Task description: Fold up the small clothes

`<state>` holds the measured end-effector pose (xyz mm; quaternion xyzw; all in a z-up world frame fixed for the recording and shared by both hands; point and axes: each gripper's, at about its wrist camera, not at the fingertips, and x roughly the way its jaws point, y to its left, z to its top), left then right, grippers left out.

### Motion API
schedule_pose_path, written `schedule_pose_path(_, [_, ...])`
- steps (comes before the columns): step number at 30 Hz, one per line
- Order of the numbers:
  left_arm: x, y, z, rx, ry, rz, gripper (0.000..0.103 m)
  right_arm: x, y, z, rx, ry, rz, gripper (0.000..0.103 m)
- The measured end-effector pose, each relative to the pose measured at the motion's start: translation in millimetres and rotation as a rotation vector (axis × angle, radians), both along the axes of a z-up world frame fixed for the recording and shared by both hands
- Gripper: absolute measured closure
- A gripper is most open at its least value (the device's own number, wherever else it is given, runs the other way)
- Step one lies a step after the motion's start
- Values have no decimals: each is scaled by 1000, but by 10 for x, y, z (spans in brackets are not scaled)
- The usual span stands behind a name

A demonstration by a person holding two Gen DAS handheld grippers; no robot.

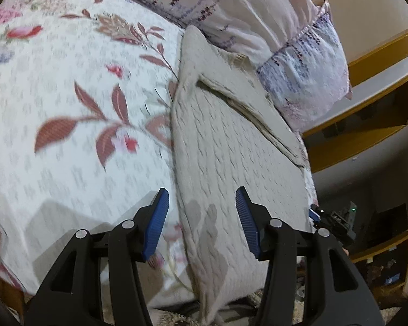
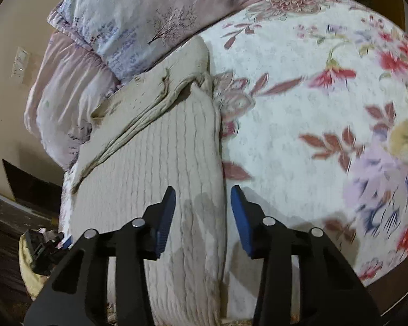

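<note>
A beige knitted garment (image 1: 231, 146) lies flat on the floral bedspread (image 1: 68, 95), with a folded ridge across its far part. My left gripper (image 1: 201, 206) is open and empty, hovering above the garment's near left edge. In the right wrist view the same garment (image 2: 155, 157) lies left of centre. My right gripper (image 2: 201, 206) is open and empty, over the garment's near right edge. The other gripper shows small at the bed edge in the left wrist view (image 1: 331, 217) and in the right wrist view (image 2: 40, 241).
A pale lilac pillow (image 1: 299, 62) lies at the head of the bed beyond the garment; it also shows in the right wrist view (image 2: 127, 21). A wooden shelf unit (image 1: 367, 114) stands beside the bed. The floral bedspread (image 2: 312, 122) spreads to the right.
</note>
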<state>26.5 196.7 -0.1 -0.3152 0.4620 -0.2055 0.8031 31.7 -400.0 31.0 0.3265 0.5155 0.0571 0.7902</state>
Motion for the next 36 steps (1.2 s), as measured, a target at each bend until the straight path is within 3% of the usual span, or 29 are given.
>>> schedule_pose_path(3, [-120, -52, -24, -40, 6, -31, 53, -103, 30, -55, 73, 14, 38, 77])
schedule_pose_path(7, [-300, -172, -25, -80, 12, -97, 56, -262, 104, -106, 195, 21, 100, 82])
schedule_pose_path(11, [-437, -380, -73, -115, 47, -214, 57, -385, 268, -74, 199, 31, 198, 82])
schedule_pose_path(15, [-497, -453, -82, -129, 60, -254, 57, -477, 452, 1, 172, 31, 304, 82])
schedule_pose_path(18, [-511, -523, -91, -110, 66, -279, 69, -498, 547, 50, 137, 25, 346, 87])
schedule_pose_path(19, [-503, -545, -90, -102, 66, -285, 80, -481, 561, 63, 131, 20, 348, 95])
schedule_pose_path(20, [-501, -562, -81, -88, 59, -286, 93, -466, 578, 86, 121, 10, 346, 95])
schedule_pose_path(25, [-395, -490, 58, -50, 0, -227, 97, -357, 681, 327, 4, -82, 331, 96])
schedule_pose_path(33, [-153, -317, 459, 93, -142, -80, 97, -139, 686, 808, -226, -327, 236, 96])
schedule_pose_path(36, [42, -303, 664, 164, -212, -17, 97, 22, 627, 952, -251, -421, 176, 96])
